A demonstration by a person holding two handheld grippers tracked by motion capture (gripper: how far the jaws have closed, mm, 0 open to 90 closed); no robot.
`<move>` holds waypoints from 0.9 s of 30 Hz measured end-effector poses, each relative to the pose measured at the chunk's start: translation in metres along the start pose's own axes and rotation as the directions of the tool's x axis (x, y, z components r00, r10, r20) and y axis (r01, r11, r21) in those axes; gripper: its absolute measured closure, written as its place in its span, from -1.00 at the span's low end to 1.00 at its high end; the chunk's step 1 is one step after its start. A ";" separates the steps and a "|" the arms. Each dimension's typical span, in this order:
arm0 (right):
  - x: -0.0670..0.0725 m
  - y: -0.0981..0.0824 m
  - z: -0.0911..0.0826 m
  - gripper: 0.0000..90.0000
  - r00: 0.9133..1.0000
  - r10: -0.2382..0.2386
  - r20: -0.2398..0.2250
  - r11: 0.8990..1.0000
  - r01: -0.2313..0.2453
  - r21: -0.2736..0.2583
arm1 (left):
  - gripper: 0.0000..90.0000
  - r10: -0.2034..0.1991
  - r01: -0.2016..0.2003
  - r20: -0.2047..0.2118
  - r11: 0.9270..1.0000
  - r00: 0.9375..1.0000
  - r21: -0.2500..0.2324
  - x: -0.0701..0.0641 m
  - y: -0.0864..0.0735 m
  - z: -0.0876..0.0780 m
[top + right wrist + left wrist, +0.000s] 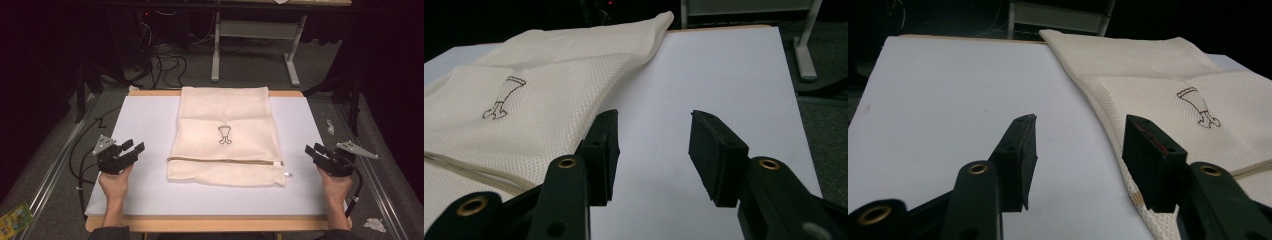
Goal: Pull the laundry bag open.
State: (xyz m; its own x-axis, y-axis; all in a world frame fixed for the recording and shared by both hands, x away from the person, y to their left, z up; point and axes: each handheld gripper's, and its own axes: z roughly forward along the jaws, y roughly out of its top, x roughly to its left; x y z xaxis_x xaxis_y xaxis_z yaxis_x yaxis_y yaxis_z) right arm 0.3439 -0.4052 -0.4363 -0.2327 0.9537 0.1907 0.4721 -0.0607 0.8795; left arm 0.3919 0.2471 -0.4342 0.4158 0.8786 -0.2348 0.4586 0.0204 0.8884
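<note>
Here we are at the table (150,200), and in the middle of its white top lies a cream mesh bag (225,135) — flat, zipped, with a small dark drawing (225,135) stitched at its centre. Take that bag as the landmark. The left gripper (134,149) hovers just off the bag's left edge, down near the zip (225,160); the right gripper (314,151) sits off the bag's right edge at about the same level, a little farther out. Both are clear of the cloth, not touching it.

In the left gripper view the left gripper's jaws stand apart with bare white tabletop between them, and the bag's edge (1118,120) runs just beside the right-hand jaw. In the right gripper view the right gripper's jaws also stand apart over bare table, the bag (549,100) lying off to their left. Neither gripper has anything in it.

As for the bag — it looks light, limp and thin, so it should sag and fold the moment it is lifted. My guess is the best hold is a pinch on each side edge near the zip seam, where the layers are doubled and firmer; the mesh itself could snag.
</note>
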 end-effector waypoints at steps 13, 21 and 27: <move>-0.009 -0.009 0.006 0.24 0.999 0.034 0.017 0.999 -0.034 0.028 | 0.04 -0.042 0.042 -0.022 0.999 0.999 0.016 0.010 -0.010 0.010; -0.013 -0.016 0.014 0.24 0.999 0.047 0.028 0.998 -0.048 0.051 | 0.03 -0.042 0.043 -0.036 0.999 0.998 0.027 0.010 -0.013 0.019; -0.015 -0.019 0.019 0.24 0.998 0.053 0.037 0.996 -0.055 0.065 | 0.03 -0.039 0.041 -0.048 0.998 0.998 0.047 0.011 -0.015 0.026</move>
State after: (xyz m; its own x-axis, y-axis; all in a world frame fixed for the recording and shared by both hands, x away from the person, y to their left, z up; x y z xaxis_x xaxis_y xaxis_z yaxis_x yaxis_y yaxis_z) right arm 0.3544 -0.4128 -0.4643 -0.1759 0.9593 0.2208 0.5386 -0.0940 0.8373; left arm 0.4099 0.2441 -0.4598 0.3594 0.8992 -0.2495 0.5113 0.0339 0.8587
